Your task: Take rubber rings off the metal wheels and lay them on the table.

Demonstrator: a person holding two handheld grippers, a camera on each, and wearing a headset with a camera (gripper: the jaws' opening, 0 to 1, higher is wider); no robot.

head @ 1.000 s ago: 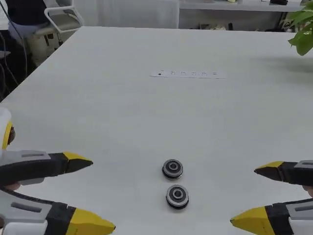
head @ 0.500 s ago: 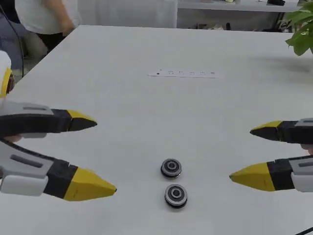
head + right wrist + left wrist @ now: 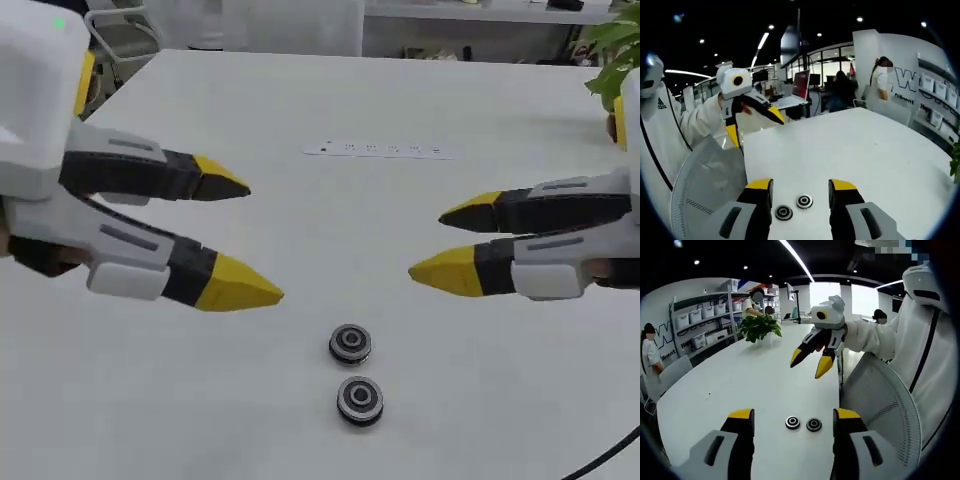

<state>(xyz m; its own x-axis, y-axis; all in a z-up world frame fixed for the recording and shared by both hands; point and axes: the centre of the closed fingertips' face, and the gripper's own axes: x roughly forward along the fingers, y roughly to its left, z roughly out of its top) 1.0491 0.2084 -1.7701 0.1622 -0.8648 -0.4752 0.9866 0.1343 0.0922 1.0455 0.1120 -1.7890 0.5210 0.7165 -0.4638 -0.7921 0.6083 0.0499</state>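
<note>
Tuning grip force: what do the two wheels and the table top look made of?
Far wheel and near wheel: black matt outer band, likely rubber; grey hub with a dull shine, probably metal. Table: white, smooth, matt, perhaps laminate; the look leaves it open.

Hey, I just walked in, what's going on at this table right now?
A person holds a gripper in each hand above a white table. The left gripper and right gripper both hover with fingers open, pointing toward each other and gripping nothing. Below them lie two metal wheels, the far wheel and the near wheel, close together. Both appear to have their dark rubber rings on, so no ring has been removed yet.
</note>
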